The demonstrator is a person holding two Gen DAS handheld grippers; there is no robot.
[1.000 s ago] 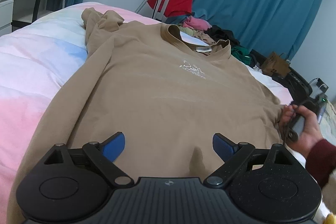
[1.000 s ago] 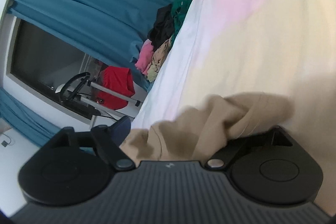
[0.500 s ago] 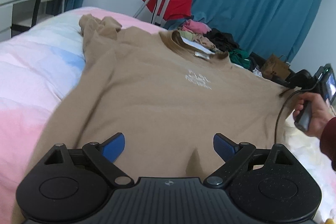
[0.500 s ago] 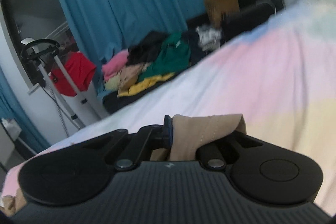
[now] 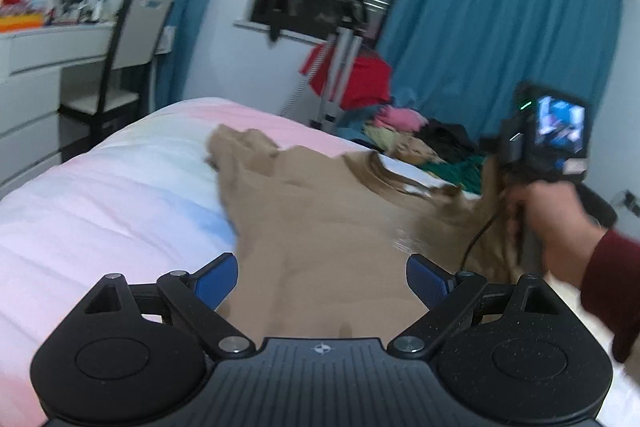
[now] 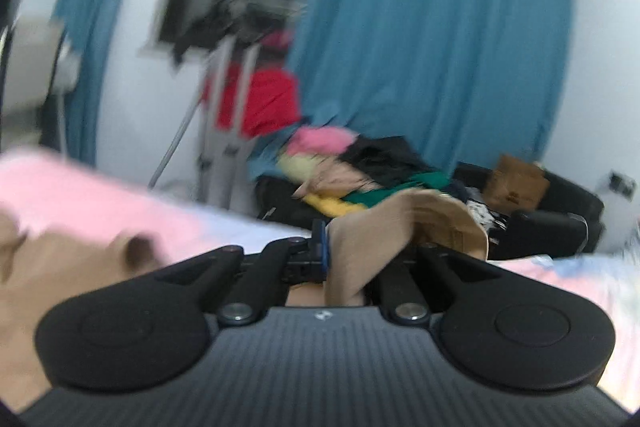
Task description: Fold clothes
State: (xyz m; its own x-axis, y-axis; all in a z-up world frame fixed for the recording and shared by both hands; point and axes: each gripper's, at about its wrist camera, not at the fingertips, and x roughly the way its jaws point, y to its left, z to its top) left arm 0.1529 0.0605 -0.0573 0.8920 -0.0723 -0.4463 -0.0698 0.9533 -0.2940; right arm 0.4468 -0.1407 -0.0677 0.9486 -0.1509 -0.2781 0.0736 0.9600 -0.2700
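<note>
Right, the left gripper (image 5: 322, 281) hung low over the tan shirt (image 5: 320, 227) with its blue-padded fingers (image 5: 216, 283) spread wide apart — nothing between them but the cloth lying flat underneath. Ahead of that claw the shirt ran out across the pink-and-white bedspread (image 5: 100, 195), one bunched sleeve end up beyond the left finger. Off to the right of the claw the shirt's far side was lifted clear of the bed, rumpled and smeared with blur. It rose to the right gripper (image 5: 516, 163), seen there from behind with its little lit screen, in the person's right hand (image 5: 556, 223), with a dark red cuff at the wrist.

From the right wrist view, the right gripper (image 6: 362, 255) was closed tight on a fold of the shirt (image 6: 368, 251) — the tan cloth stood up between the fingers and curled over past the right one. More of the shirt lay down to the left of this claw, blurred, on the pink bedspread (image 6: 80, 183).

Beyond both claws sat a heap of clothes (image 6: 360, 163) in pink, yellow, green and black, a red garment (image 5: 356, 75) on a metal stand, and blue curtains (image 5: 500, 39). Far left of the left claw stood a chair (image 5: 132, 43) at a white desk (image 5: 48, 47).
</note>
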